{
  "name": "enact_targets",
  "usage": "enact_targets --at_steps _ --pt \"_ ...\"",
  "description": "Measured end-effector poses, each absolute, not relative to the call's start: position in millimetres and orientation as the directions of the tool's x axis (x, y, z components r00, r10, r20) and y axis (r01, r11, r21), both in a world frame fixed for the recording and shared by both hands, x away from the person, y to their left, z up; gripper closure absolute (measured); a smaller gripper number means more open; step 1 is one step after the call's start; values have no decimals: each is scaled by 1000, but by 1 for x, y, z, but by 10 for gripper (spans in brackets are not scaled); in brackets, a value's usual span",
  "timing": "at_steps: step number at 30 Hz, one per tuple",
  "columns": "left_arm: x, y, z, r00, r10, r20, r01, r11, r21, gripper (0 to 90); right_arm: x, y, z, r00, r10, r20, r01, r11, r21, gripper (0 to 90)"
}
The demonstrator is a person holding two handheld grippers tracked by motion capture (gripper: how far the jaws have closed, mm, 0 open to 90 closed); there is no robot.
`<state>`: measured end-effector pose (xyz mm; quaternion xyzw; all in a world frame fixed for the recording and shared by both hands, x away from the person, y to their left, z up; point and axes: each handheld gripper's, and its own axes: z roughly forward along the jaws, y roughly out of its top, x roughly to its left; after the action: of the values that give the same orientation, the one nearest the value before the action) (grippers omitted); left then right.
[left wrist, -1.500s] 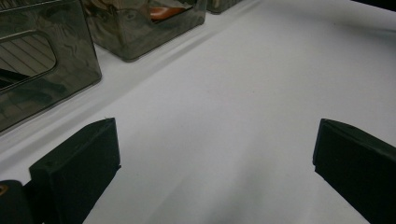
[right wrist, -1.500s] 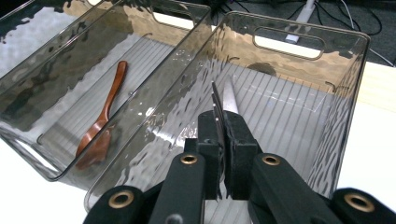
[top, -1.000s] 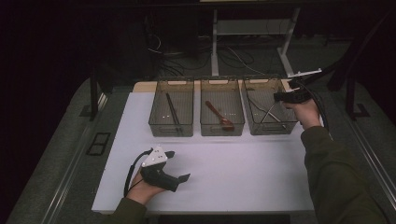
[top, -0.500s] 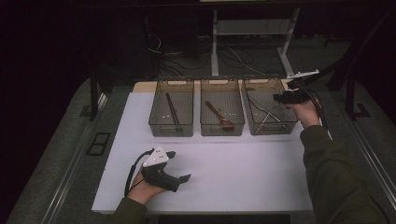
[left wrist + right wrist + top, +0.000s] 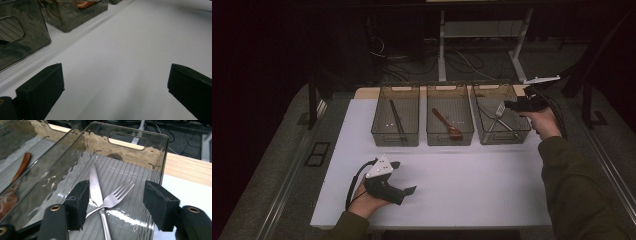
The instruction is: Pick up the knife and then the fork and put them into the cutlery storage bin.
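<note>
My right gripper [image 5: 513,106] hovers over the right side of the rightmost smoky clear bin [image 5: 503,140]. In the right gripper view its jaws [image 5: 116,192] stand apart with nothing between them, and they have just been opening. Below them a metal fork [image 5: 125,187] lies across a metal knife [image 5: 93,178] on the bin's ribbed floor. The fork [image 5: 499,111] also shows in the high view. My left gripper [image 5: 404,176] rests on the white table mat [image 5: 472,185] at the front left. Its jaws [image 5: 115,77] are open over bare mat.
The middle bin [image 5: 450,138] holds a brown wooden spoon [image 5: 446,122]. The left bin [image 5: 395,138] holds a thin dark utensil [image 5: 397,120]. A wooden table edge [image 5: 190,168] runs behind the bins. Cables and desk legs fill the dark floor beyond.
The right hand has stayed above the right bin, shifting only slightly. The left hand and its gripper have not moved.
</note>
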<state>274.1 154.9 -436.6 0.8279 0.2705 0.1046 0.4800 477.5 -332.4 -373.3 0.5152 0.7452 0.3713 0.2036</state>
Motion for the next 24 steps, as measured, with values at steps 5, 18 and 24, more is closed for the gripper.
enact_targets --at_steps 5,18,24 --pt "275 153 -436 834 546 -77 342 -403 849 0 469 -333 -367 -414 904 106 597 183 781 324" --pt "278 154 -436 844 531 -75 332 -409 850 0 431 -326 -357 -527 842 118 520 209 828 253" --pt "279 154 -437 851 520 -76 328 -412 850 0 409 -325 -359 -545 827 137 488 181 854 215"
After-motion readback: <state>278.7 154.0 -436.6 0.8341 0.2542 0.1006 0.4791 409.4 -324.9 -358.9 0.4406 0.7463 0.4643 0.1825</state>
